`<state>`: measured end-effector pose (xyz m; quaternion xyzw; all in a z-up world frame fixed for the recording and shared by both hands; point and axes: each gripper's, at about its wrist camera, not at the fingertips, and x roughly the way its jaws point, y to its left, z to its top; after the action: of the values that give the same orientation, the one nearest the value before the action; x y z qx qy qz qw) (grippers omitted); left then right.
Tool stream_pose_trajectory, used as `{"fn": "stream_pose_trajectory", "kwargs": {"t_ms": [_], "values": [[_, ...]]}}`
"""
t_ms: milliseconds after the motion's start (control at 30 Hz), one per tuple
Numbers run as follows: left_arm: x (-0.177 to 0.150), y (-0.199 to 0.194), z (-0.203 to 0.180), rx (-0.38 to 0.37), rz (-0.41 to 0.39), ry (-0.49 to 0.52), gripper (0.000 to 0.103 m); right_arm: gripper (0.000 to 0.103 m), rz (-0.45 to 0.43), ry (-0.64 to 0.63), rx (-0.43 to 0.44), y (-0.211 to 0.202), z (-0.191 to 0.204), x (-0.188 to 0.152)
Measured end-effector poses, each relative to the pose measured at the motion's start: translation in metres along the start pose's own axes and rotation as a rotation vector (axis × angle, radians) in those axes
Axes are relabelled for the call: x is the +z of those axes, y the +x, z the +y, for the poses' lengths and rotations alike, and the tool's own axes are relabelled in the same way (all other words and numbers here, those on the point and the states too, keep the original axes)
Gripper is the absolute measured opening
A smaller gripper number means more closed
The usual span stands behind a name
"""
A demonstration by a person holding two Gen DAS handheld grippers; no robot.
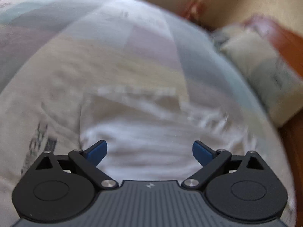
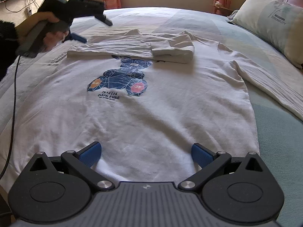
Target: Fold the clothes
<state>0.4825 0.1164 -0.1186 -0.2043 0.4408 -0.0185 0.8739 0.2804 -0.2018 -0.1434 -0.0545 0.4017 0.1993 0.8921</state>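
Both gripper tips (image 2: 146,154) just above white shirt (image 2: 151,113).

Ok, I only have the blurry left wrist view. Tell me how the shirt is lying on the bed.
Observer: The white shirt lies flat, print up, and one sleeve is already folded across the chest.
Operator: Give me the other sleeve.
Observer: The other sleeve is spread out over the bed, toward the pillow.
Operator: Now say where my left gripper is.
Observer: The left gripper is open in the air, beside the cuff end of the folded sleeve.
Operator: And the right one.
Observer: The right gripper is open over the hem, holding nothing.
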Motion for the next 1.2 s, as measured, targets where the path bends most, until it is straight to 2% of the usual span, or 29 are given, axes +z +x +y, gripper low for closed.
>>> {"fn": "stream_pose_trajectory", "kwargs": {"t_ms": [67, 200, 233, 300, 400, 467, 567, 700, 800, 867, 967, 1100, 1200], "values": [[-0.009, 0.007, 0.003, 0.033, 0.07, 0.004, 0.095, 0.103, -0.002, -0.002, 0.002, 0.0, -0.001, 0.0], [-0.021, -0.02, 0.0, 0.029, 0.068, -0.011, 0.096, 0.103, -0.001, 0.001, 0.011, 0.0, -0.002, -0.001], [-0.025, -0.029, -0.003, 0.03, 0.054, 0.012, 0.096, 0.103, 0.0, 0.0, 0.01, 0.001, -0.002, -0.001], [-0.035, -0.045, -0.014, 0.061, 0.026, 0.085, 0.096, 0.103, 0.0, -0.001, 0.006, 0.001, -0.001, -0.001], [-0.061, -0.063, -0.036, 0.115, -0.026, 0.246, 0.097, 0.103, -0.011, -0.011, 0.0, 0.001, 0.0, -0.004], [-0.087, -0.074, -0.048, 0.131, -0.064, 0.373, 0.097, 0.103, -0.022, -0.012, -0.006, 0.001, 0.001, -0.006], [-0.115, -0.083, -0.057, 0.136, -0.127, 0.504, 0.097, 0.103, -0.046, -0.01, -0.015, 0.001, 0.003, -0.008], [-0.134, -0.095, -0.061, 0.092, -0.206, 0.609, 0.097, 0.103, -0.1, -0.022, -0.017, 0.001, 0.003, -0.015], [-0.141, -0.097, -0.055, 0.012, -0.226, 0.611, 0.098, 0.103, -0.11, -0.02, -0.019, 0.001, 0.004, -0.015], [-0.144, -0.093, -0.044, -0.043, -0.217, 0.604, 0.098, 0.103, -0.097, -0.018, -0.027, 0.0, 0.005, -0.012], [-0.145, -0.092, -0.03, -0.06, -0.186, 0.606, 0.098, 0.103, -0.081, -0.02, -0.047, -0.005, 0.008, -0.004], [-0.145, -0.107, -0.008, -0.088, -0.239, 0.64, 0.098, 0.103, -0.099, -0.082, -0.094, -0.009, 0.014, 0.025], [-0.15, -0.11, 0.001, -0.164, -0.212, 0.687, 0.099, 0.103, -0.075, -0.129, -0.099, 0.001, 0.02, 0.068]]}}
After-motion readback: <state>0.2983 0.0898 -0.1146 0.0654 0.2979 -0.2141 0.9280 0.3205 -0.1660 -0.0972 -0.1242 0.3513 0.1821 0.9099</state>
